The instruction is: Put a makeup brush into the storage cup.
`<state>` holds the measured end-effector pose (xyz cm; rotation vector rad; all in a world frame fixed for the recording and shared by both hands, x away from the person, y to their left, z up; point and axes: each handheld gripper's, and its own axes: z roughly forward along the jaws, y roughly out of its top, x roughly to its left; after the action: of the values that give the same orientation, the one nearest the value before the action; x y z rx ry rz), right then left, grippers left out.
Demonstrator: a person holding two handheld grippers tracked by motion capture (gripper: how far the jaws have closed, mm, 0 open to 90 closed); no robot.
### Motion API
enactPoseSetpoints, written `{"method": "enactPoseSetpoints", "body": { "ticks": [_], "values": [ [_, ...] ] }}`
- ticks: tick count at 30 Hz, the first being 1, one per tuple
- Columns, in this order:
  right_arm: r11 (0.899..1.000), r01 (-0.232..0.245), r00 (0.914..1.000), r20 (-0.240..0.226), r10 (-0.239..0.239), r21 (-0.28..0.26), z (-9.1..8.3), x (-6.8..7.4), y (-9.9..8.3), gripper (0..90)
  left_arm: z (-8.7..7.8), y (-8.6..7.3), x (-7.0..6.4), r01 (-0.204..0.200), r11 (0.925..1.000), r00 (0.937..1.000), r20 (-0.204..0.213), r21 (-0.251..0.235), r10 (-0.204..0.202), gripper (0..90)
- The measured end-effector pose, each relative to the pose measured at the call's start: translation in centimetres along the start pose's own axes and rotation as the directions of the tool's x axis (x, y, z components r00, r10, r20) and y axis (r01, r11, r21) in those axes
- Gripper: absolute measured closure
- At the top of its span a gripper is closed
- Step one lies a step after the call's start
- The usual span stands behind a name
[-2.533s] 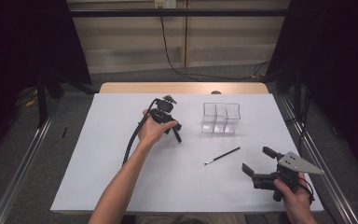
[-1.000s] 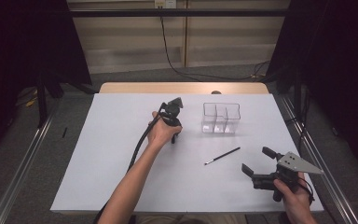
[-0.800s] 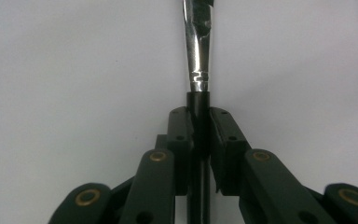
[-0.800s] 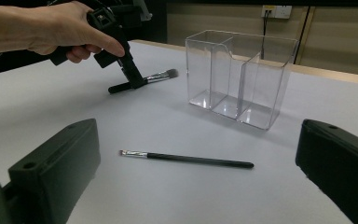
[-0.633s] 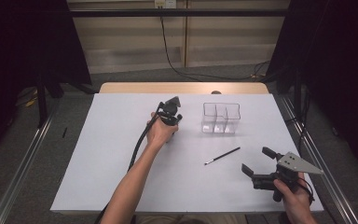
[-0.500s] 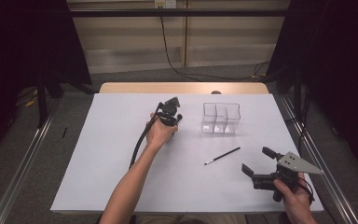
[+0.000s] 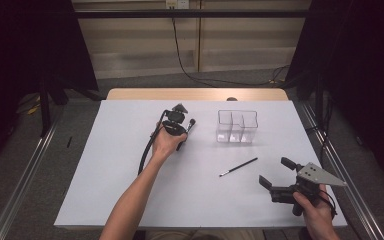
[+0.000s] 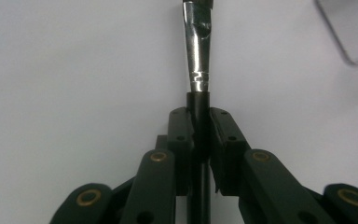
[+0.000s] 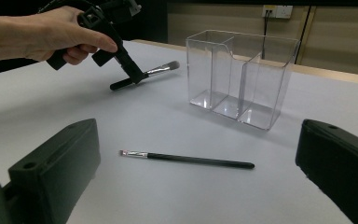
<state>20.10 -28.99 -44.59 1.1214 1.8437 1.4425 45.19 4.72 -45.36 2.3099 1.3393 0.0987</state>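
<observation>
Jaws of our left gripper (image 8: 200, 133) pinch the makeup brush (image 8: 196, 56) by its handle, bristles pointing to twelve o'clock. Our right gripper (image 7: 279, 173) stands spread, well apart.

left gripper (image 7: 179, 131) shifted right, lifting makeup brush (image 7: 186, 129)

Even overhead light, soft shadows, blurred foreground

brush (image 8: 198, 93): black handle, silver ferrule | organizer (image 7: 237, 126): clear | table (image 7: 105, 165): white
</observation>
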Motion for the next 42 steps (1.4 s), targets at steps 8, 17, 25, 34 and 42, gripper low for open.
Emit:
{"method": "enactPoseSetpoints", "body": {
  "ticks": [8, 17, 25, 34, 42],
  "values": [
    [1.0, -0.001, 1.0, 0.0, 0.001, 0.001, 0.0, 0.0, 0.0, 0.0, -1.2, -0.6, 0.5, -0.015, 0.9974, 0.9998, 0.009, -0.071, 0.016, 79.7],
    [1.0, 0.0, 1.0, -0.003, 0.0, 0.003, 0.2, 0.0, 0.0, 0.0, -2.1, -1.1, 0.4, -0.035, 0.9835, 0.9991, 0.016, -0.178, 0.038, 79.7],
    [1.0, 0.001, 1.0, -0.005, -0.001, 0.002, 0.2, 0.0, 0.0, 0.0, -3.6, -1.8, 0.2, -0.065, 0.9543, 0.9964, 0.033, -0.292, 0.078, 79.7],
    [1.0, -0.005, 0.9994, -0.033, 0.005, -0.001, 0.6, 0.3, 0.1, 0.0, -5.4, -3.1, 1.2, -0.092, 0.9116, 0.9878, 0.079, -0.401, 0.135, 79.7],
    [1.0, -0.022, 0.9991, -0.036, 0.022, -0.01, 0.8, 0.2, 0.2, 0.0, -6.3, -4.1, 1.2, -0.094, 0.8822, 0.9836, 0.094, -0.461, 0.154, 79.7]
  ]
}}
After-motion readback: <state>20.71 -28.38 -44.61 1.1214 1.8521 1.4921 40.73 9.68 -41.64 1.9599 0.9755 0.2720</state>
